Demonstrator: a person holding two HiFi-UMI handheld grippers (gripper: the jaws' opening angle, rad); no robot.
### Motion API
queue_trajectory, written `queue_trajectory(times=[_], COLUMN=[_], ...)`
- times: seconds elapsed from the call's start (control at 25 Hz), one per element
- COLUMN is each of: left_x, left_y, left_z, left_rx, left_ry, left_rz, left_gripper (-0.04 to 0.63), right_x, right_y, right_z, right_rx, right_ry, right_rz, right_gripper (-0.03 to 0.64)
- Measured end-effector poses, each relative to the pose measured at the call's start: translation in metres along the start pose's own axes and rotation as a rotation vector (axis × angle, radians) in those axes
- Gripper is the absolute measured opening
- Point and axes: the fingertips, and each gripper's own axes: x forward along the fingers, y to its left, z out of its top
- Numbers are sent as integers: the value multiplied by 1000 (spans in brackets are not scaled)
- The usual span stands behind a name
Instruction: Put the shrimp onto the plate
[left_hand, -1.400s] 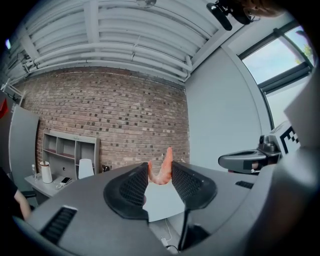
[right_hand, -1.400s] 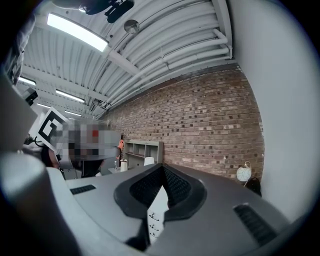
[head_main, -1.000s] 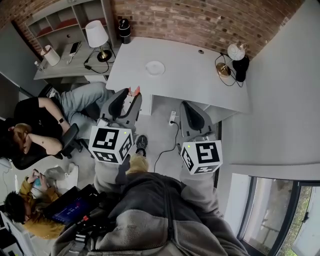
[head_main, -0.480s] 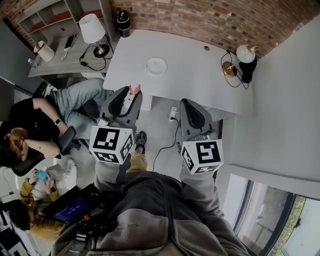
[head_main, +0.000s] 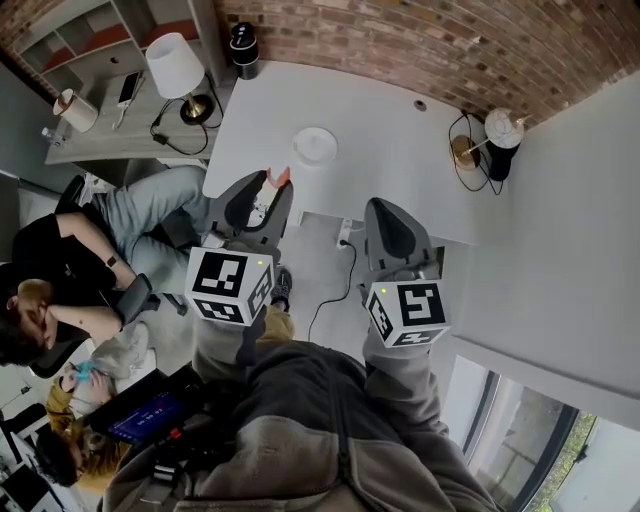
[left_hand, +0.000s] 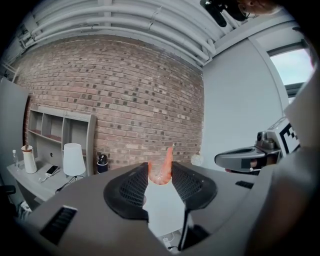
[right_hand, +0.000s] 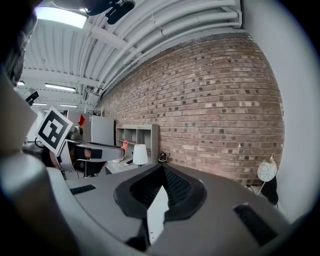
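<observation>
My left gripper (head_main: 276, 184) is shut on an orange-pink shrimp (head_main: 277, 178), whose tail sticks up past the jaw tips (left_hand: 161, 169). It hangs over the near edge of the white table (head_main: 400, 170), just left of and nearer than the small white plate (head_main: 314, 146). The plate looks bare. My right gripper (head_main: 384, 214) is held over the floor in front of the table, to the right of the left one. Its jaws are closed with nothing between them (right_hand: 164, 186). In the right gripper view the shrimp (right_hand: 124, 145) shows small at the left gripper's tip.
A black speaker (head_main: 244, 48) stands at the table's far left corner, a globe lamp (head_main: 497, 140) with its cable at the far right. A side desk (head_main: 100, 120) with a white lamp (head_main: 171, 72) stands left. Two seated persons (head_main: 60, 290) are at lower left. A brick wall runs behind.
Both grippers have moved forward toward the table; the left one, still holding the shrimp, now reaches the table's near edge, closer to the plate.
</observation>
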Motion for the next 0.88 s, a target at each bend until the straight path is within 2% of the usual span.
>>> queue_trajectory(times=[0.56, 0.88], left_x=[79, 99], left_y=[79, 76], left_z=[18, 16], left_rx=[-41, -57], left_ry=[22, 37], left_rz=[-81, -127], left_gripper=[153, 153], right_x=[107, 109], right_y=[-2, -10], right_z=[27, 28], right_rx=[-26, -38], right_ry=[42, 66], right_rz=[-32, -63], right_gripper=[0, 0])
